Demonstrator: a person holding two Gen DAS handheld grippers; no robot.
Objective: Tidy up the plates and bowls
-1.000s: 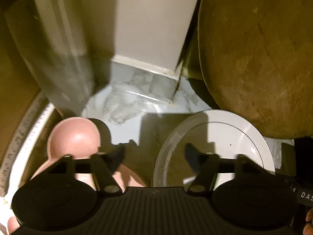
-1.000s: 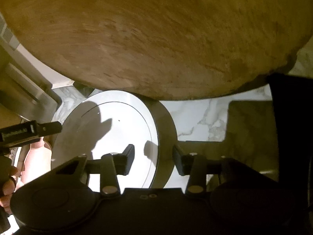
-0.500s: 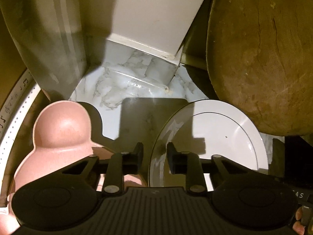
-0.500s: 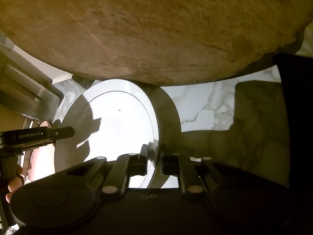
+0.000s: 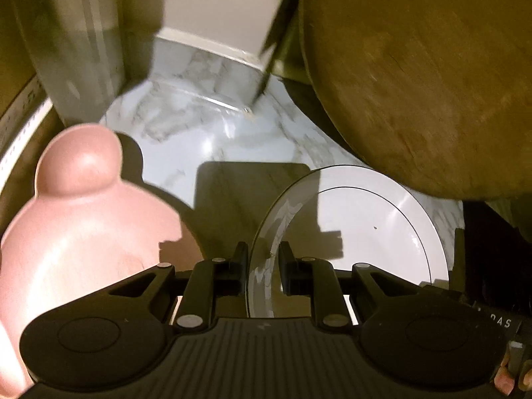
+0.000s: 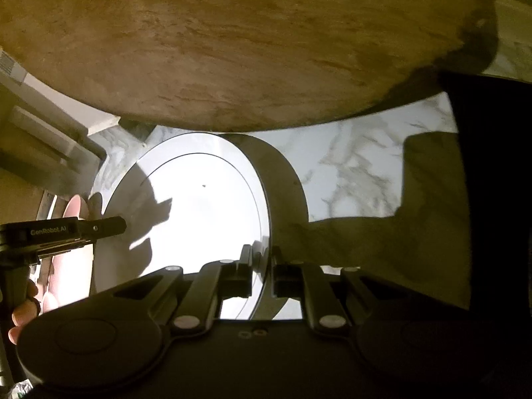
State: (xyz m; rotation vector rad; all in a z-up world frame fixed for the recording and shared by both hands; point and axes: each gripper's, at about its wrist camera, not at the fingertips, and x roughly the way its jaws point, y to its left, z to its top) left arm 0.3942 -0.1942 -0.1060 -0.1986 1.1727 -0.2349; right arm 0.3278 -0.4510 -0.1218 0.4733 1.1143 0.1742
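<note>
1. Where your two grips meet, both clamp one white plate (image 5: 372, 232): left gripper (image 5: 263, 262) pinches its left rim, right gripper (image 6: 261, 266) its right rim, the rim running edge-on between each pair of jaws.
2. Just left: pink bowls (image 5: 83, 232), untouched.
3. Beneath: marble counter (image 6: 349, 173).
4. Beyond, looming close above the plate: round wooden board (image 6: 249, 50).

Plate (image 5: 372, 226): white, round, thin dark ring, tilted on edge. Bowls (image 5: 83, 232): pink, two, at its 9 o'clock.
</note>
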